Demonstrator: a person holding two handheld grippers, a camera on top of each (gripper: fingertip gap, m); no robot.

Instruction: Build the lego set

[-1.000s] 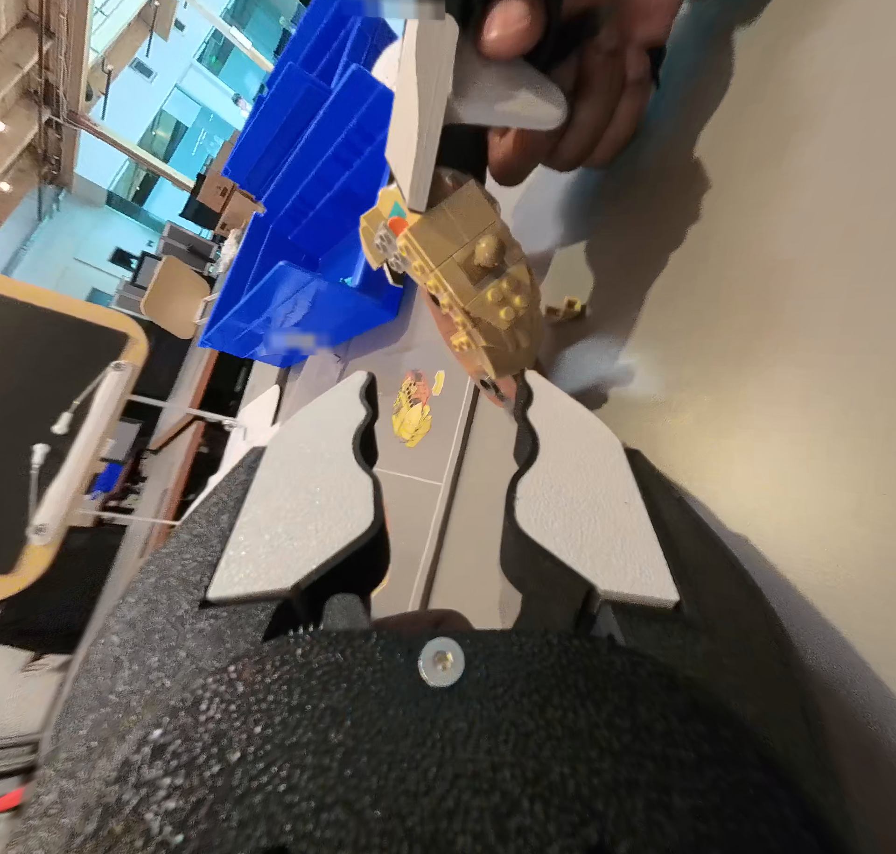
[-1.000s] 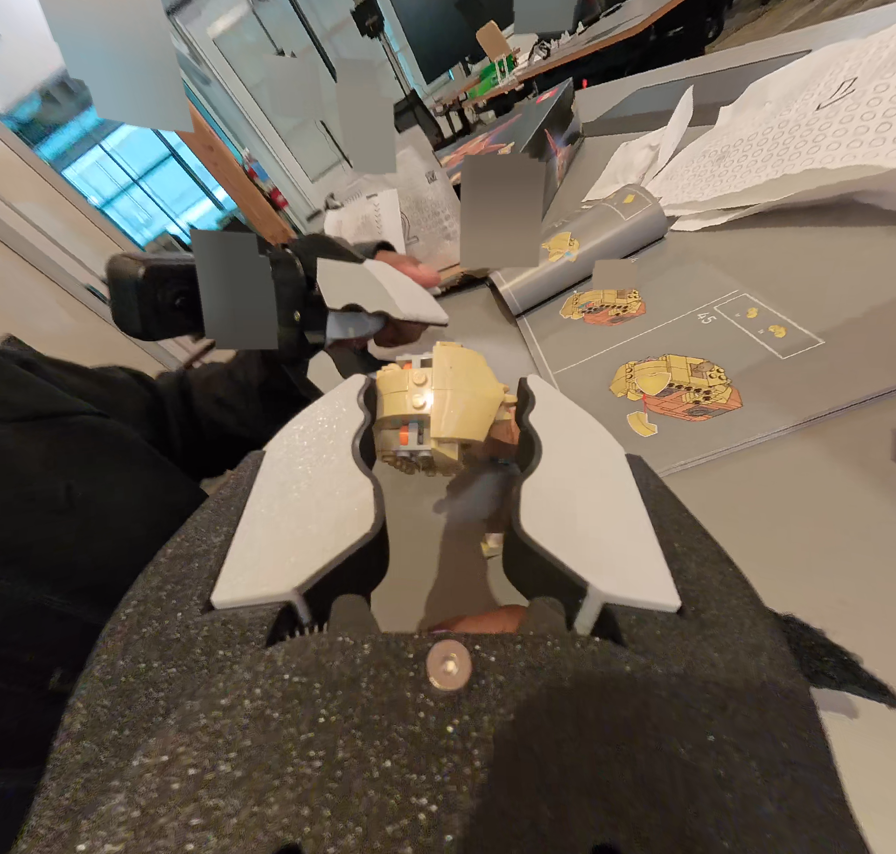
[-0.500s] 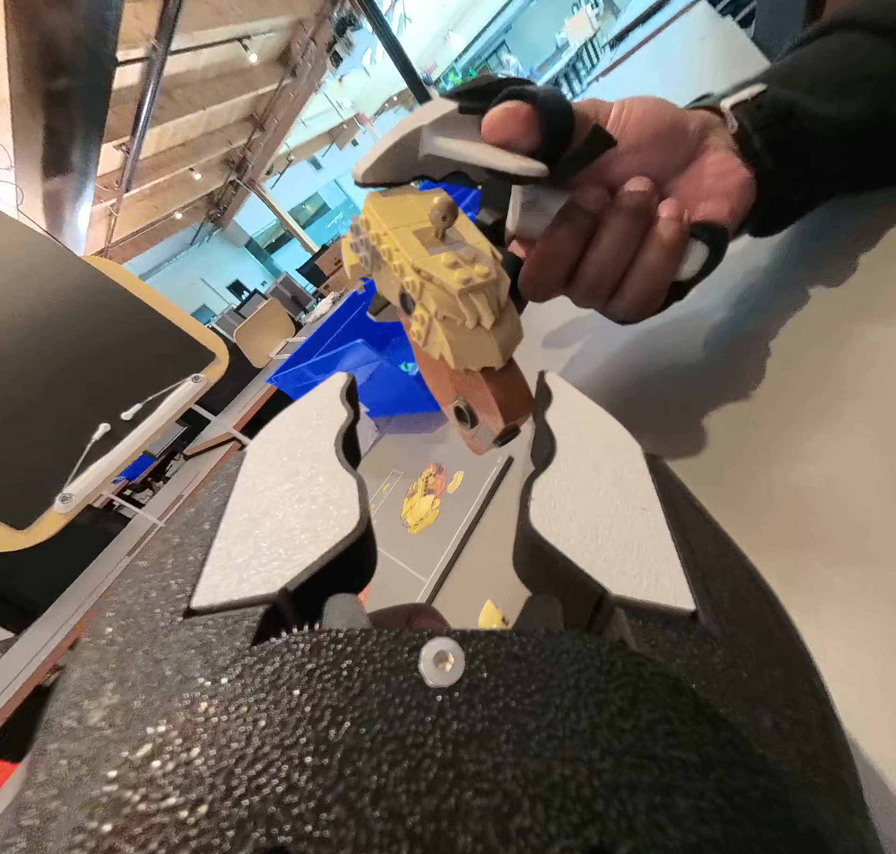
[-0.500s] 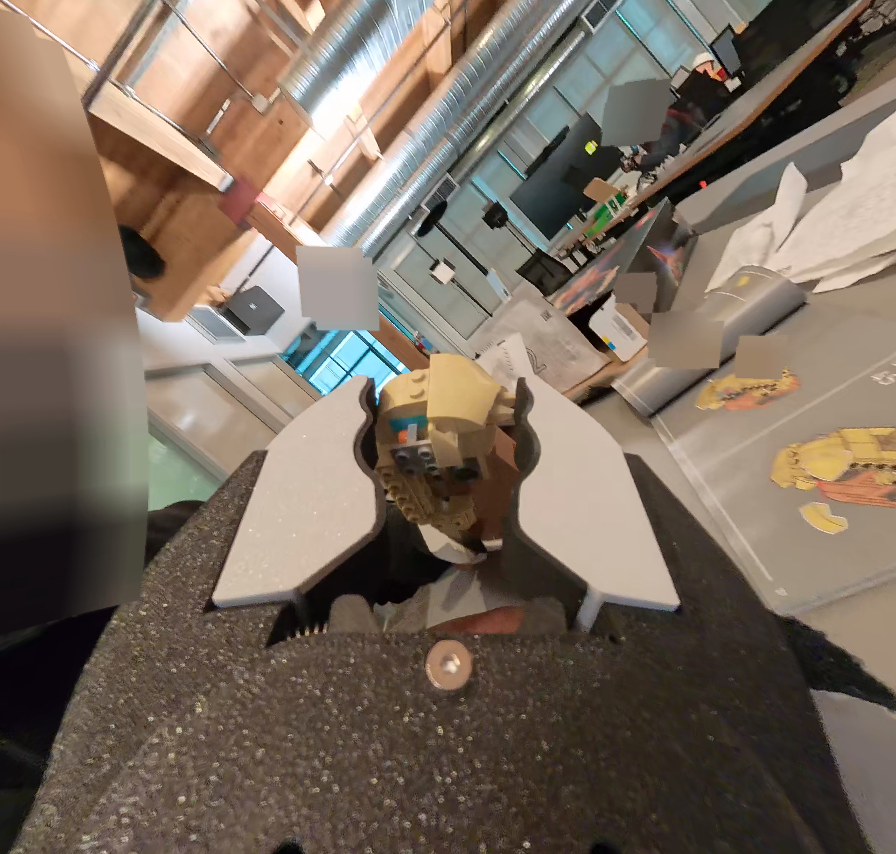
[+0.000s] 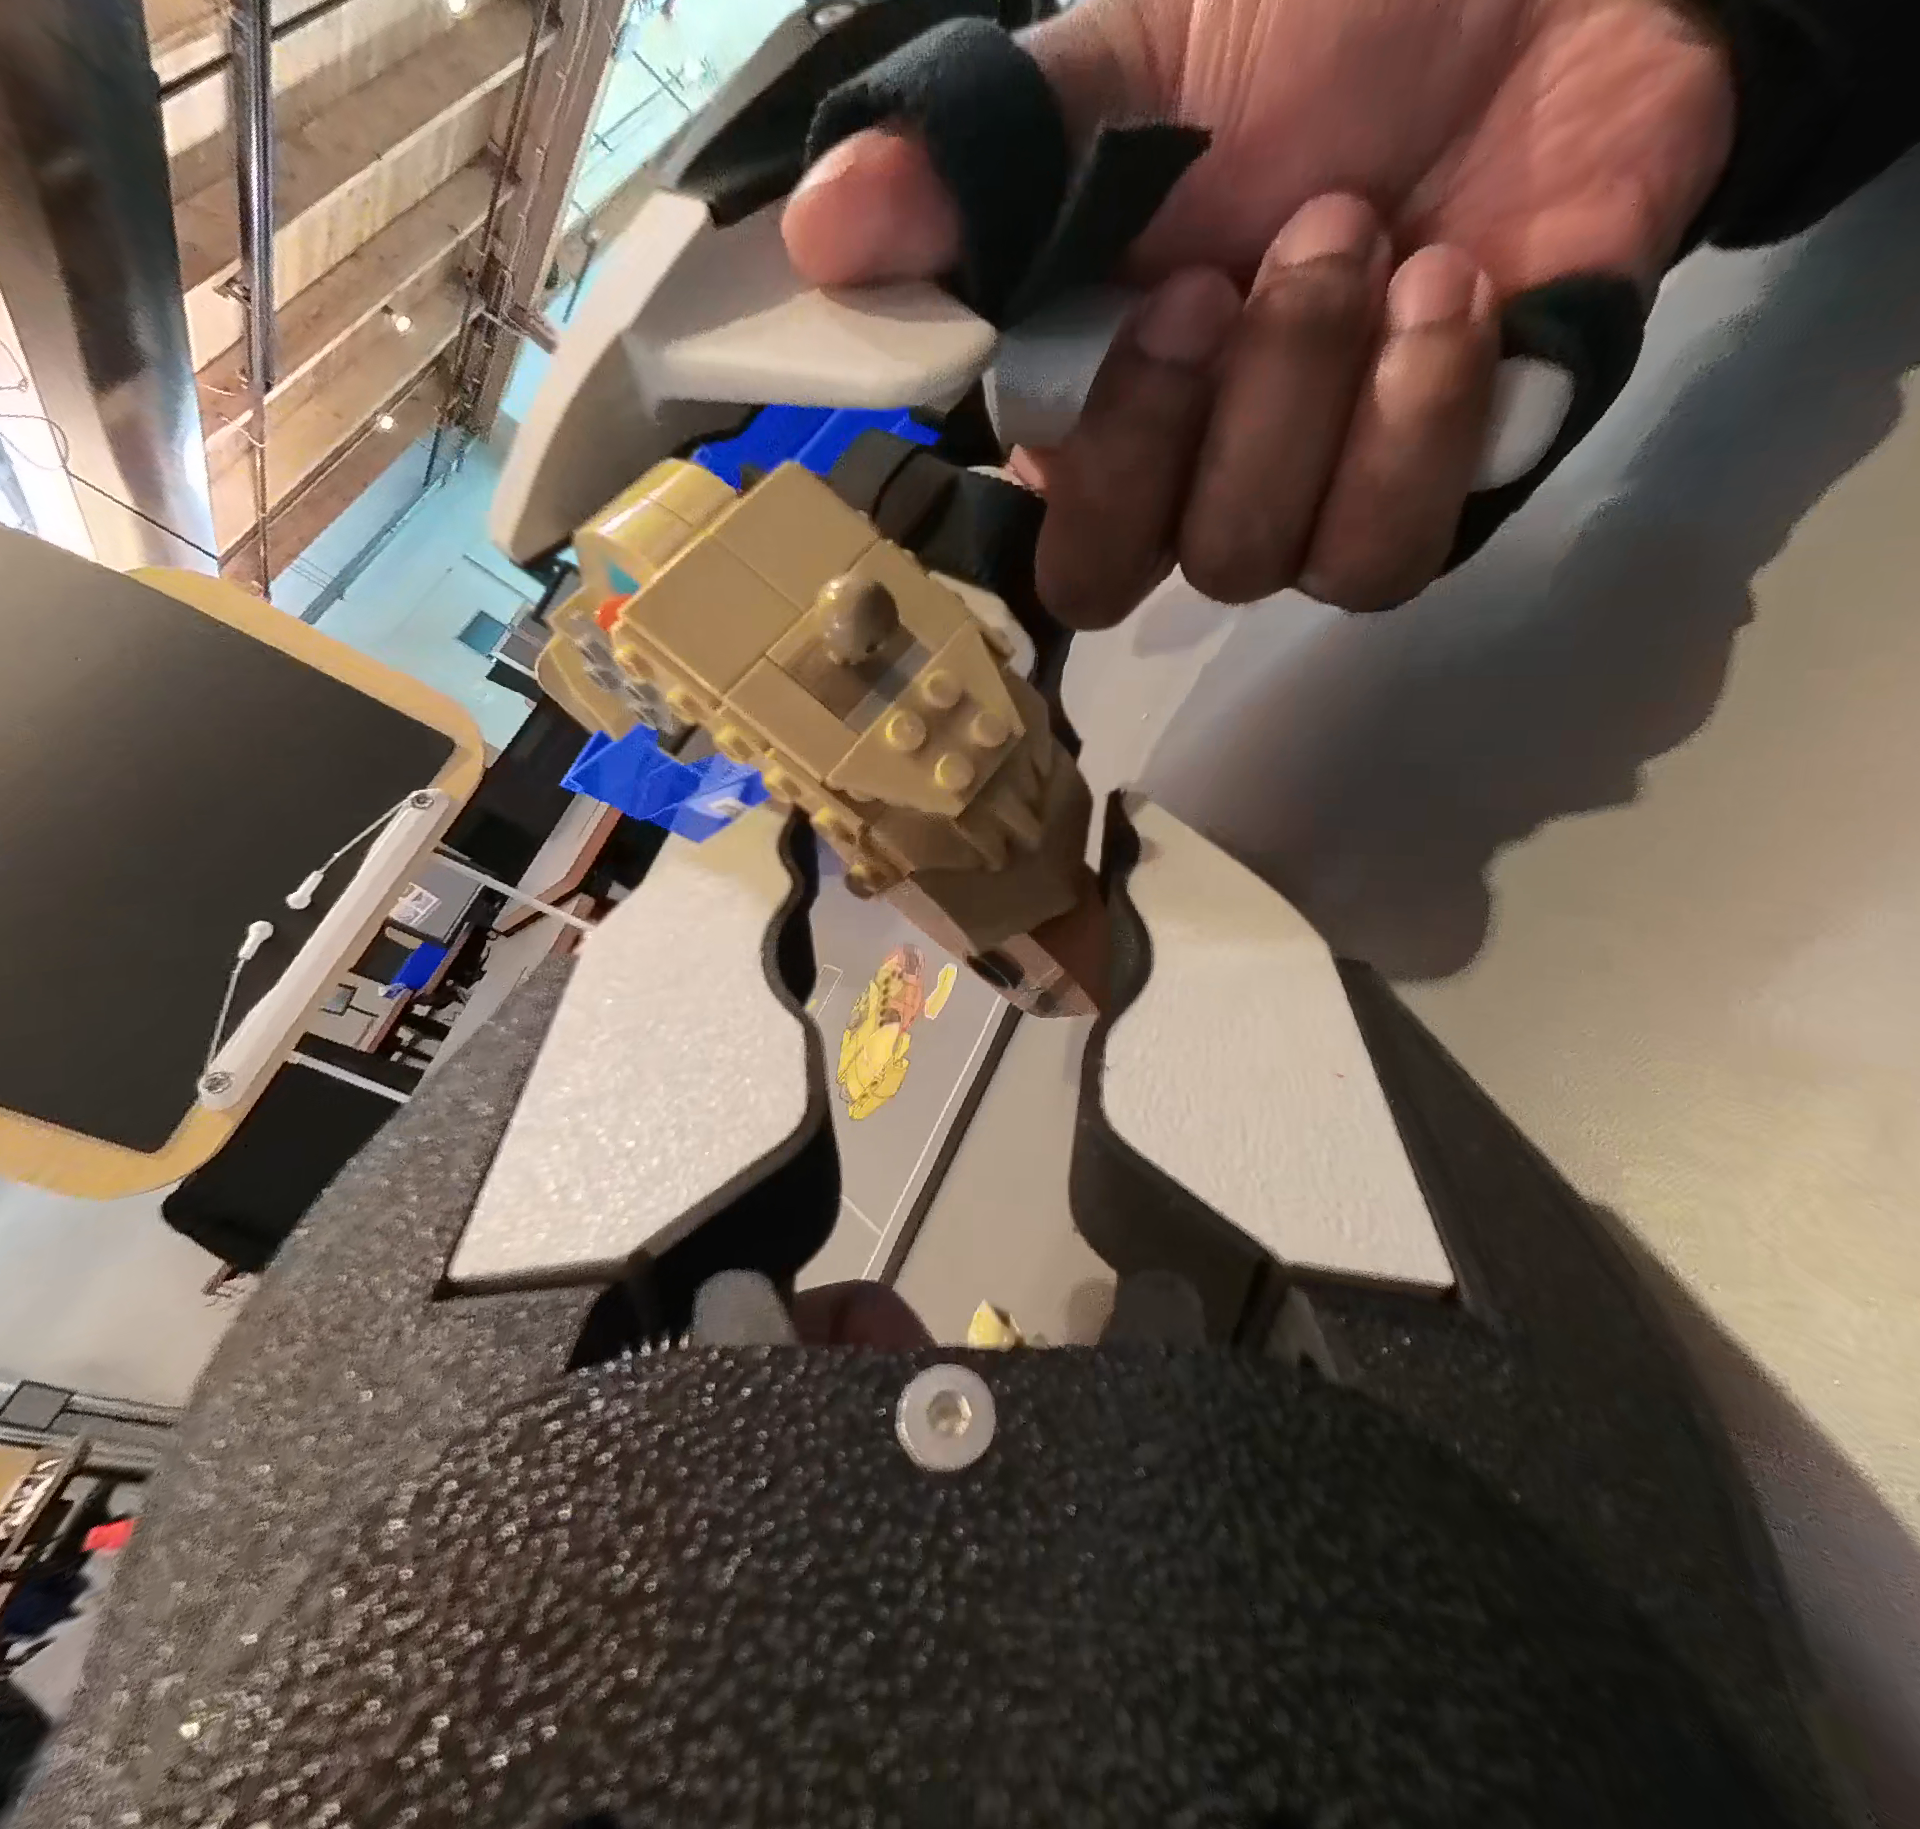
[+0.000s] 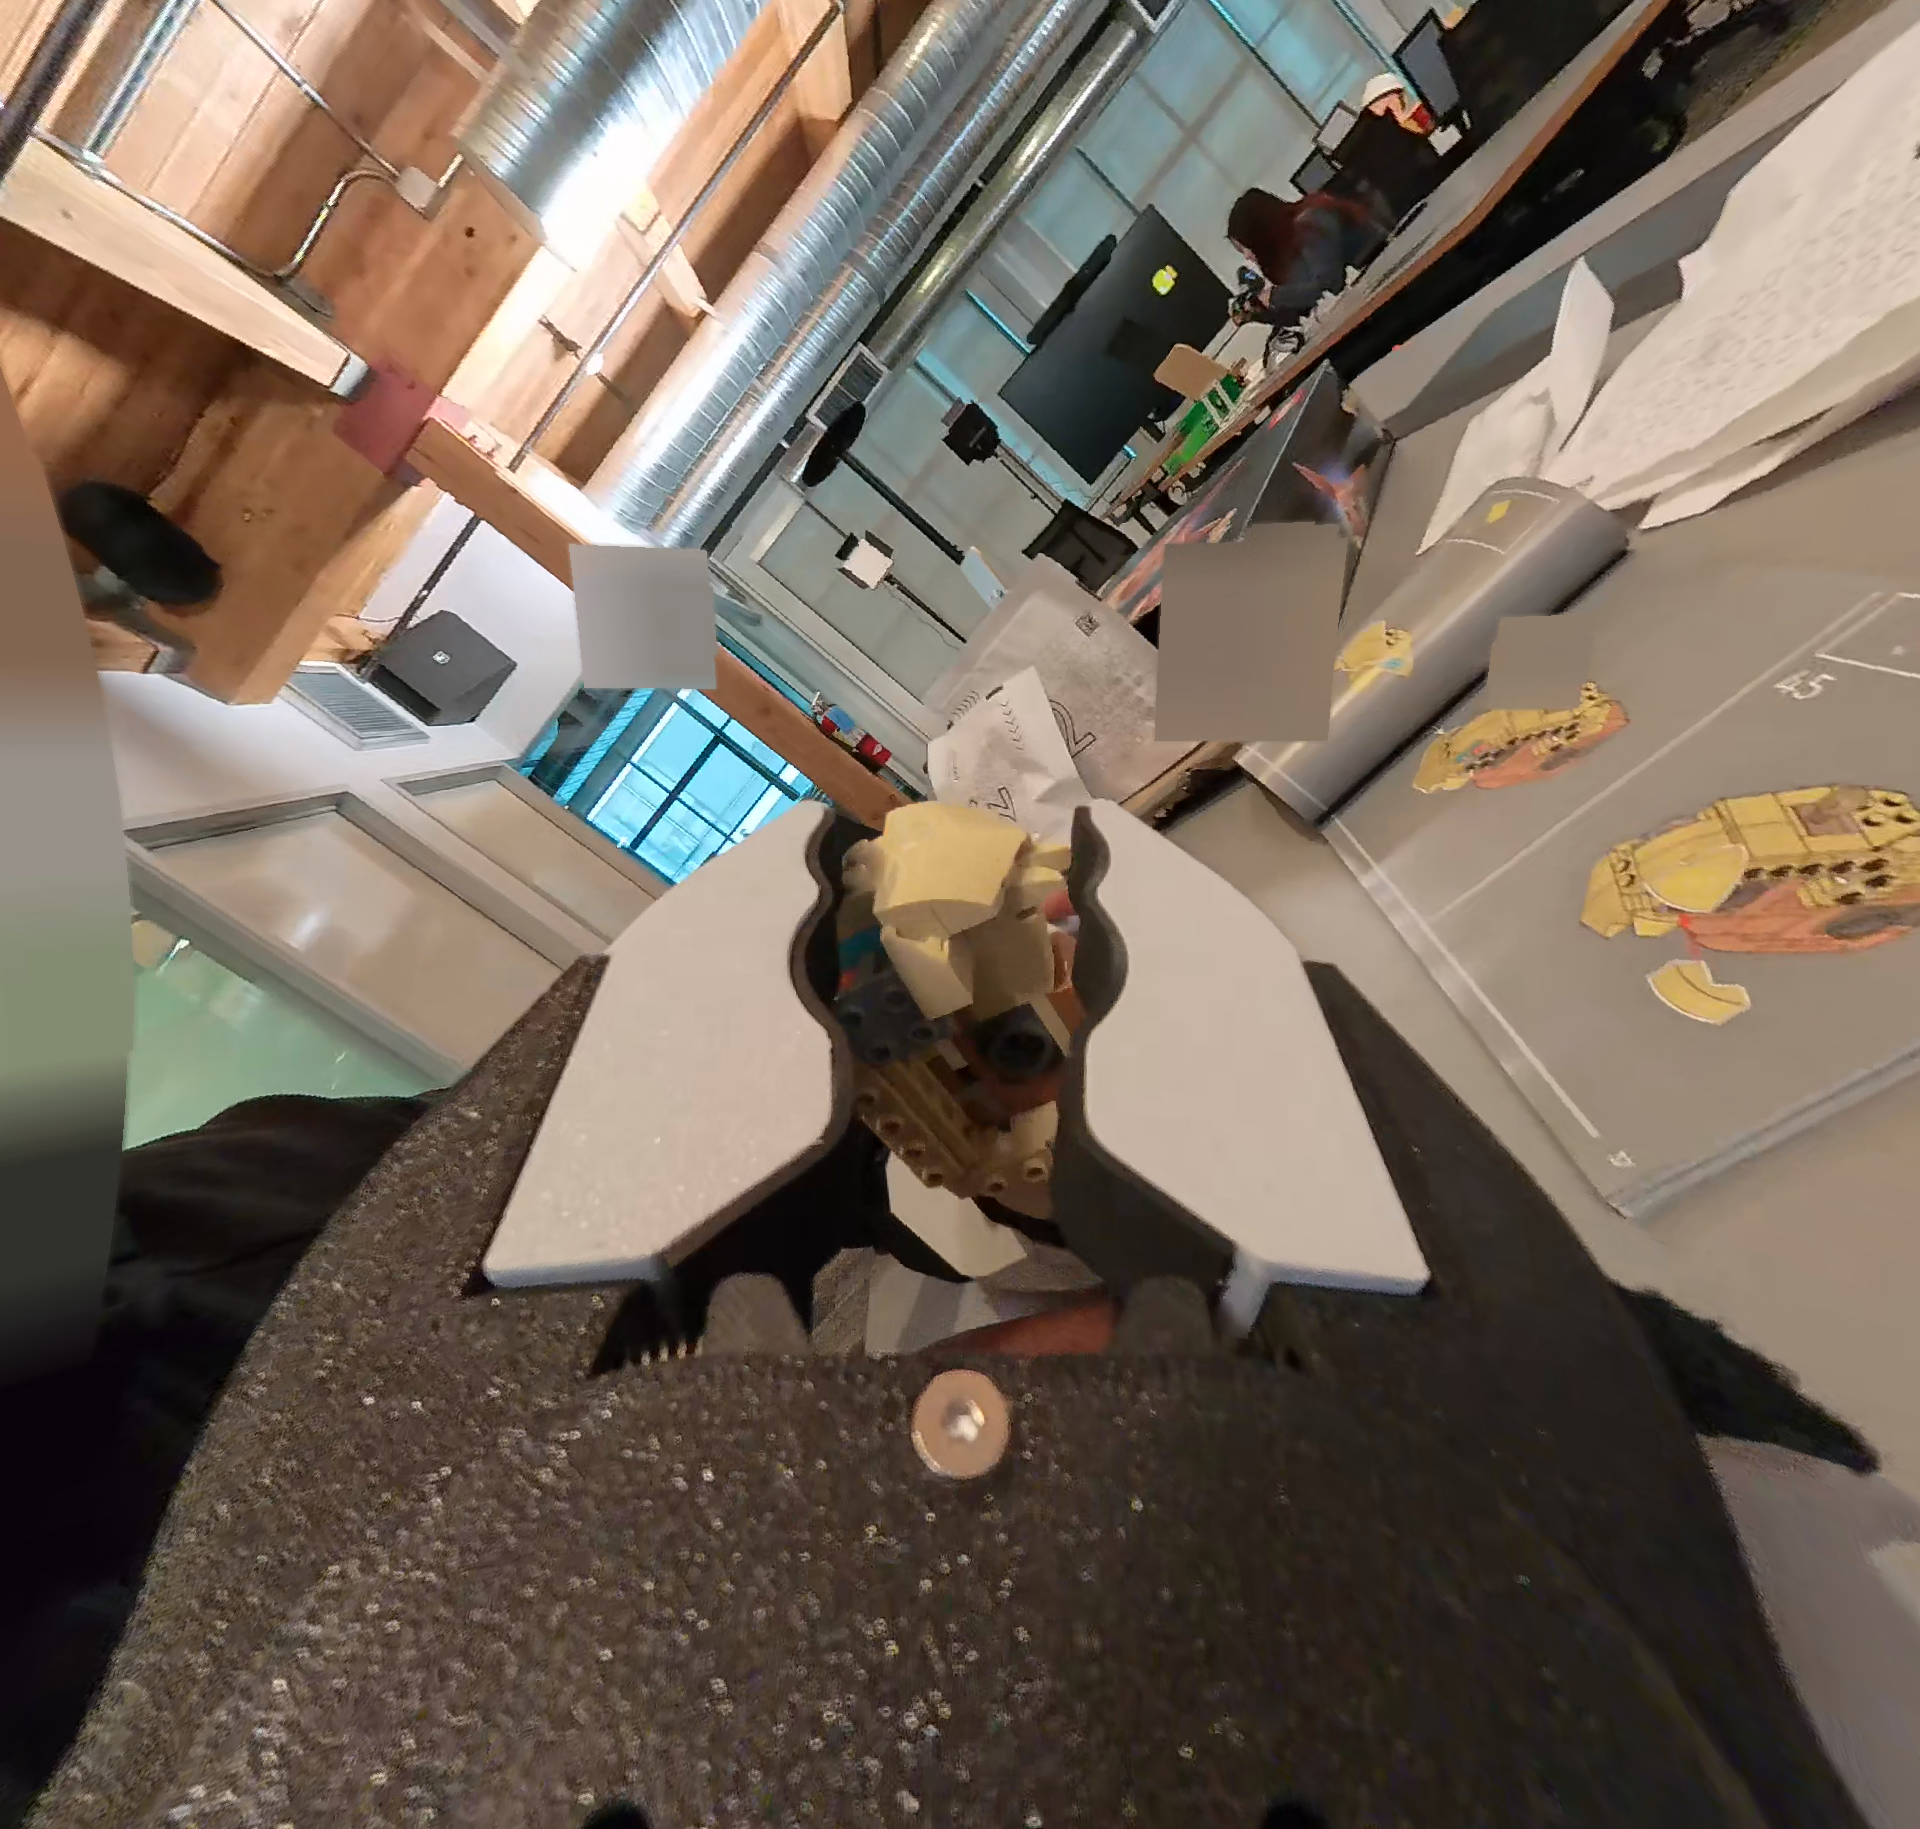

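The right gripper point(image 6: 948, 958) is clamping a tan and brown toy-brick model point(image 6: 961, 958) between its grey fingers point(image 6: 717, 1041), both pads pressing on its sides, likely to keep it steady in the air. The model's narrow brown end is reaching into the left gripper point(image 5: 951, 932), whose fingers point(image 5: 1226, 1052) are standing partly apart around that tip; the right pad is lying at the brown end, the left pad is clear of it, so nothing is gripped there. Beyond, an open instruction booklet point(image 6: 1662, 948) is lying flat on the grey worktop point(image 6: 1766, 1312), with white paper bags point(image 6: 1787, 325) and blue bins point(image 5: 665, 782) farther off.
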